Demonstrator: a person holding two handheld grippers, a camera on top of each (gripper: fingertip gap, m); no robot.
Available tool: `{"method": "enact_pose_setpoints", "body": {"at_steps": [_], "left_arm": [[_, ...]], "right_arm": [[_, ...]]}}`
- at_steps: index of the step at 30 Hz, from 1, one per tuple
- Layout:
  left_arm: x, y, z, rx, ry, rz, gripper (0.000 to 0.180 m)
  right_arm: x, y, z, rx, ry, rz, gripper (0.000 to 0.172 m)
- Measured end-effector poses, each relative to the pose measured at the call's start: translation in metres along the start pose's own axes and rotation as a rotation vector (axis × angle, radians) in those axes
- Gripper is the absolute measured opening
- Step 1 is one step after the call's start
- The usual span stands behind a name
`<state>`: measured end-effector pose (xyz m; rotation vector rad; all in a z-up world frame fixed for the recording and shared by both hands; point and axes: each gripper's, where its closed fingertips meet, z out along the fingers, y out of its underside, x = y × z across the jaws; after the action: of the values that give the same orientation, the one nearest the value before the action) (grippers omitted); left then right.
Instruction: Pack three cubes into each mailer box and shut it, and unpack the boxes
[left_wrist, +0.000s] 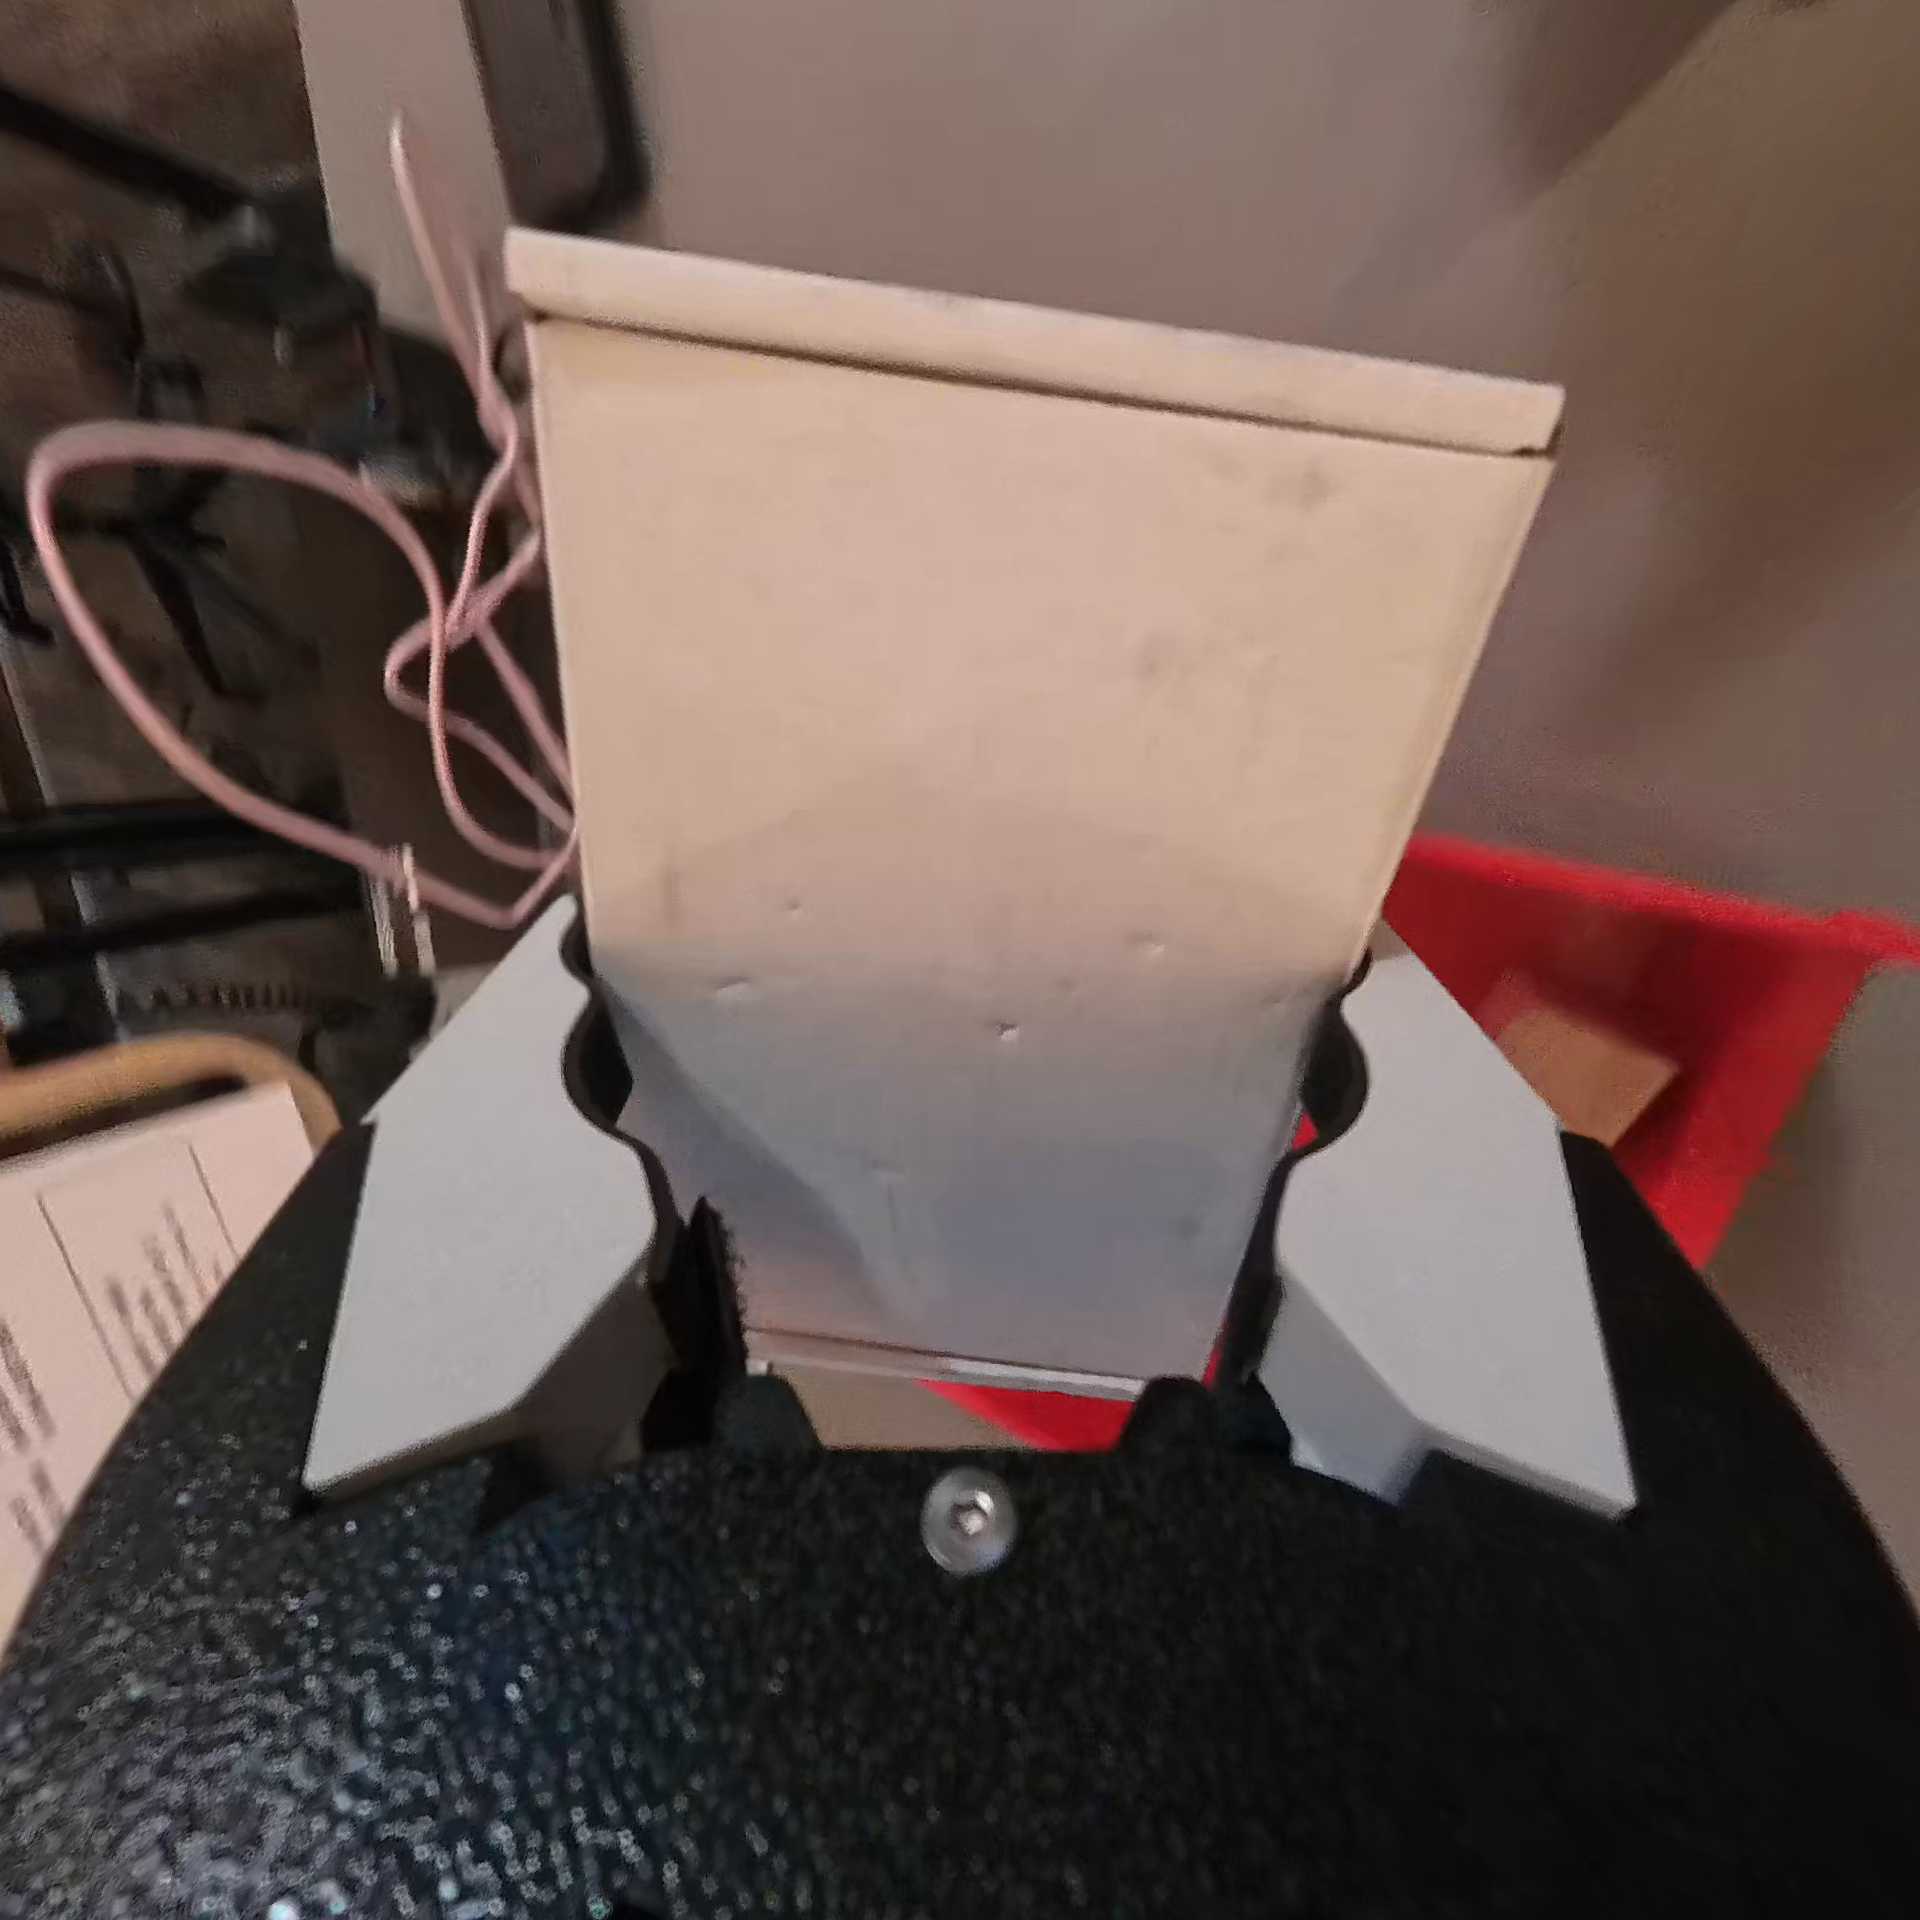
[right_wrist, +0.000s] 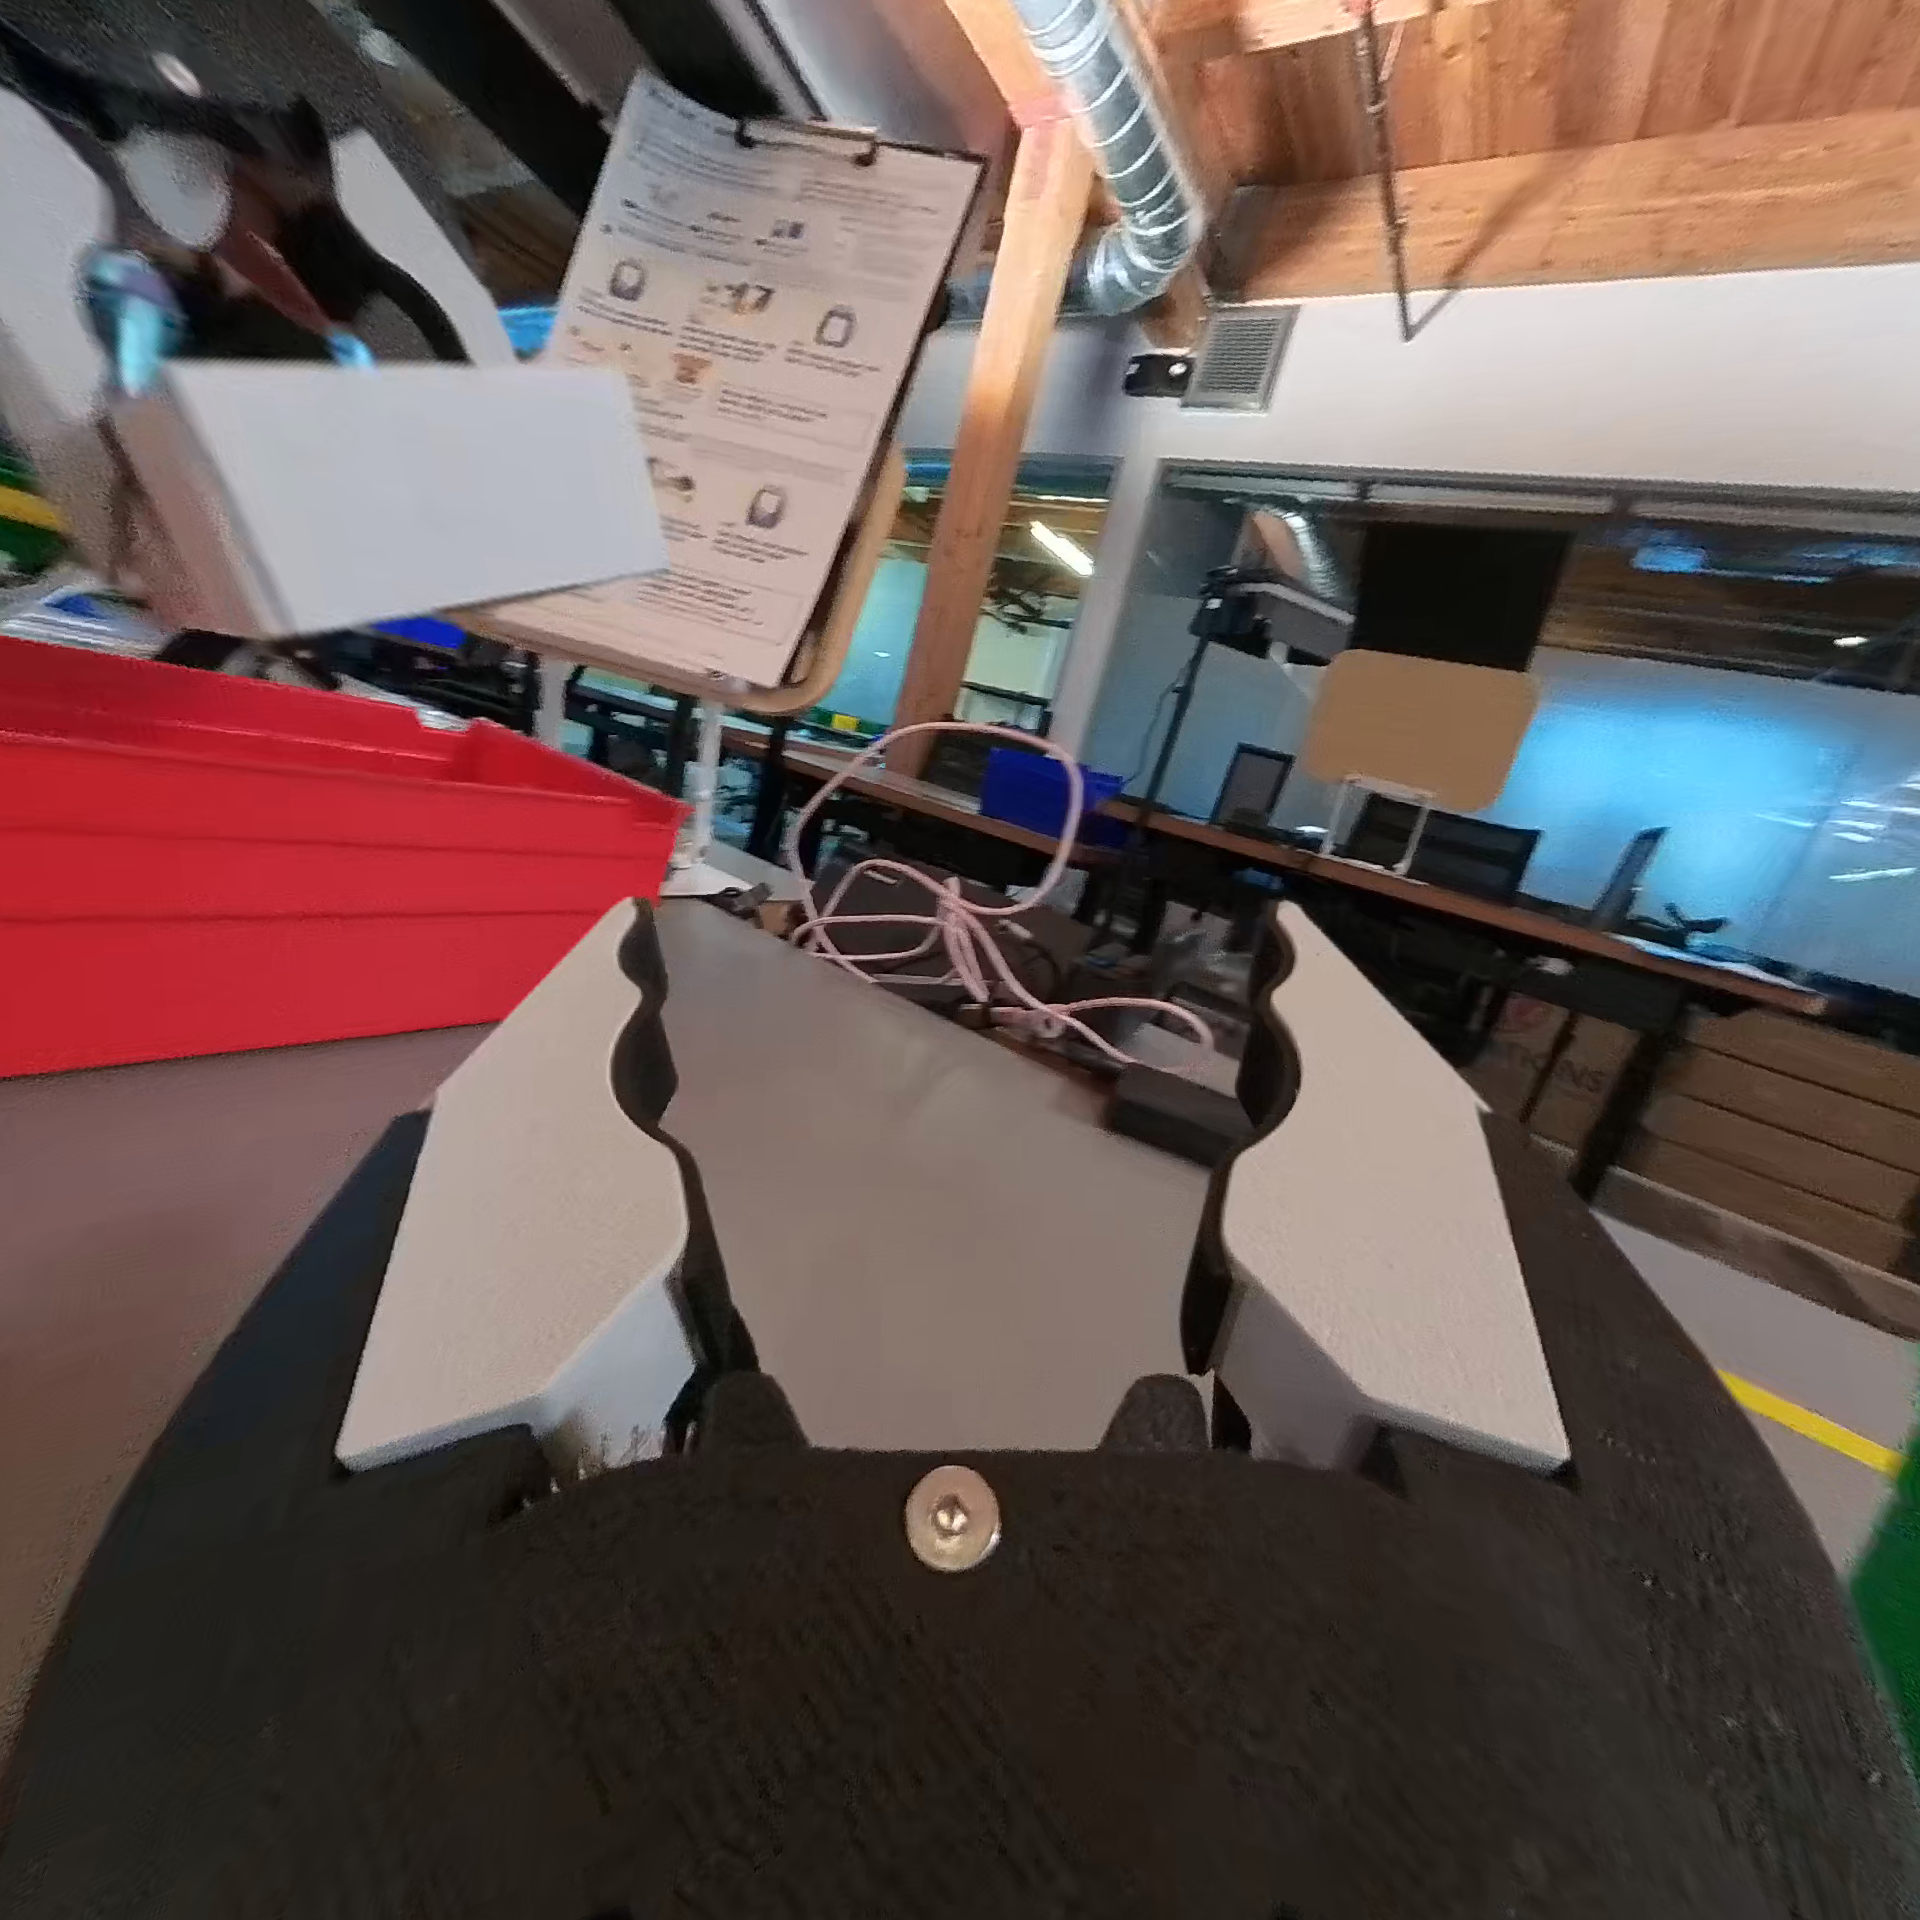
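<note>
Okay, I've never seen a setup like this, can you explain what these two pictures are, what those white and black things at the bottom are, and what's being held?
There is no robot here. A person holds a hand-held gripper in each hand, and each one carries a camera that looks forward along its two white fingers. So each picture is one gripper's own view.

In the left one, the left gripper is closed on a white cardboard box, lid shut, with both fingers against its sides. A red bin sits behind to the right and a pink cable to the left.

In the right one, the right gripper is open and holds nothing. Beyond it lies a grey table with the same red bin, the pink cable and a clipboard on a stand. Up in the left corner you see the same box lifted in the air by the other gripper.
</note>
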<state>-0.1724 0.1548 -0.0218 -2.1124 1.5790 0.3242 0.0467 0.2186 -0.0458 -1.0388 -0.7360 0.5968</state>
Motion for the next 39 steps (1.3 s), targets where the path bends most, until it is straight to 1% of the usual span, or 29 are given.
{"method": "enact_pose_setpoints", "body": {"at_steps": [3,6,8,10,13,16,21,23,26,28,31,35,36,37,39], "left_arm": [[0.033,-0.059,0.005,0.067,0.101,0.062,0.133],[0.078,-0.109,0.020,0.123,0.269,0.062,0.133],[0.104,-0.135,0.035,0.155,0.360,0.068,0.133],[0.122,-0.147,0.055,0.142,0.406,0.075,0.133],[0.145,-0.159,0.083,0.134,0.464,0.065,0.133],[0.164,-0.165,0.103,0.131,0.512,0.041,0.132],[0.181,-0.165,0.118,0.138,0.540,0.016,0.132],[0.182,-0.165,0.122,0.147,0.523,0.002,0.132],[0.181,-0.172,0.123,0.201,0.484,0.001,0.130],[0.176,-0.180,0.123,0.266,0.425,-0.013,0.142],[0.170,-0.174,0.125,0.276,0.375,-0.033,0.159],[0.178,-0.164,0.119,0.275,0.433,-0.102,0.159],[0.181,-0.165,0.115,0.293,0.452,-0.121,0.157],[0.183,-0.168,0.110,0.325,0.466,-0.136,0.152],[0.187,-0.173,0.099,0.396,0.479,-0.176,0.148]], "right_arm": [[0.026,-0.004,-0.005,0.013,0.083,-0.032,0.112],[0.050,-0.002,-0.011,0.008,0.154,-0.019,0.112],[0.062,0.000,-0.015,0.002,0.190,-0.008,0.112],[0.070,0.002,-0.017,-0.002,0.211,-0.008,0.112],[0.074,0.006,-0.017,-0.019,0.216,-0.052,0.111],[0.075,0.012,-0.016,-0.043,0.211,-0.088,0.110],[0.073,0.012,-0.015,-0.041,0.201,-0.085,0.108],[0.070,0.011,-0.014,-0.041,0.189,-0.102,0.108],[0.066,0.013,-0.013,-0.060,0.183,-0.140,0.107],[0.065,0.015,-0.013,-0.073,0.184,-0.162,0.107],[0.066,0.011,-0.014,-0.063,0.189,-0.176,0.107],[0.065,0.001,-0.018,-0.032,0.189,-0.200,0.107],[0.062,-0.001,-0.018,-0.030,0.185,-0.201,0.106],[0.060,-0.001,-0.019,-0.039,0.184,-0.209,0.103],[0.056,-0.001,-0.020,-0.077,0.190,-0.272,0.100]]}}
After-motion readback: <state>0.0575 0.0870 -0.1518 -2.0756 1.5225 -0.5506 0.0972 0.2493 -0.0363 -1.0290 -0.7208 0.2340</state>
